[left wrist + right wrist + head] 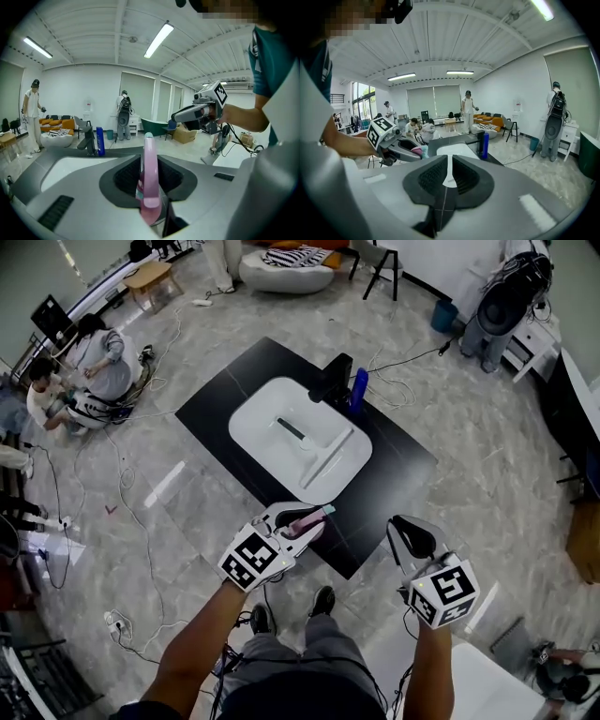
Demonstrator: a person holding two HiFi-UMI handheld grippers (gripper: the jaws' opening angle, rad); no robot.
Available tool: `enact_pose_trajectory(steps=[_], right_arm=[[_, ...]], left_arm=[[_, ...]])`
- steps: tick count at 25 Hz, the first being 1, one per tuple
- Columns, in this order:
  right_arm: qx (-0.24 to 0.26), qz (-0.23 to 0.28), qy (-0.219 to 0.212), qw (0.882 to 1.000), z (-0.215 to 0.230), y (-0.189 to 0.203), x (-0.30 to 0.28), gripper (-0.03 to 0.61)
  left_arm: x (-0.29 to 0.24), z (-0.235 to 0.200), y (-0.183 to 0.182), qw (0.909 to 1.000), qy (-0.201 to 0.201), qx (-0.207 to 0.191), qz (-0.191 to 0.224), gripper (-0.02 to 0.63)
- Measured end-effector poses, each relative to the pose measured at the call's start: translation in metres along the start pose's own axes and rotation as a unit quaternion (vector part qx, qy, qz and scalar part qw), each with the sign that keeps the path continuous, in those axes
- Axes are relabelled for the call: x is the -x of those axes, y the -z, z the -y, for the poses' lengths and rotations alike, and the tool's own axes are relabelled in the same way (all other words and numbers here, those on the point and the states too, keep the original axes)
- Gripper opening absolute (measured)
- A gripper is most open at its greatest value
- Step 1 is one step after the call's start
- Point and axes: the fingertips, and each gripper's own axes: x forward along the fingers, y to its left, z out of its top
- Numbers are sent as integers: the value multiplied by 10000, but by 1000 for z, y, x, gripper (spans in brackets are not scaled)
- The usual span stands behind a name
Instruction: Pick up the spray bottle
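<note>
The spray bottle is pink with a teal tip. It sits between the jaws of my left gripper, which is shut on it, above the near corner of the black counter. In the left gripper view the pink bottle stands upright between the dark pads, its teal tip pointing away. My right gripper hovers to the right of it, off the counter's near edge. Its jaws are shut with nothing between them.
A white sink basin is set in the counter, with a black faucet and a blue bottle at its far side. A dark slim object lies in the basin. Cables trail across the floor; people sit at the far left.
</note>
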Motion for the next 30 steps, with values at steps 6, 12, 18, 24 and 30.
enact_pose_trajectory(steps=[6, 12, 18, 24, 30], right_arm=[[152, 162, -23, 9998, -29, -26, 10, 41], [316, 315, -2, 9990, -60, -51, 18, 38], [454, 447, -37, 9980, -91, -76, 19, 31], [654, 587, -33, 9961, -123, -102, 27, 23], [826, 715, 47, 9940, -152, -127, 42, 14]], left_arm=[[54, 6, -21, 9997, -71, -233, 72, 89], [111, 11, -38, 9986, -181, -482, 84, 89], [163, 9, -63, 9966, -354, -700, 235, 89], [209, 19, -86, 9941, -431, -898, 426, 89], [254, 31, -107, 9911, -460, -1097, 590, 89]])
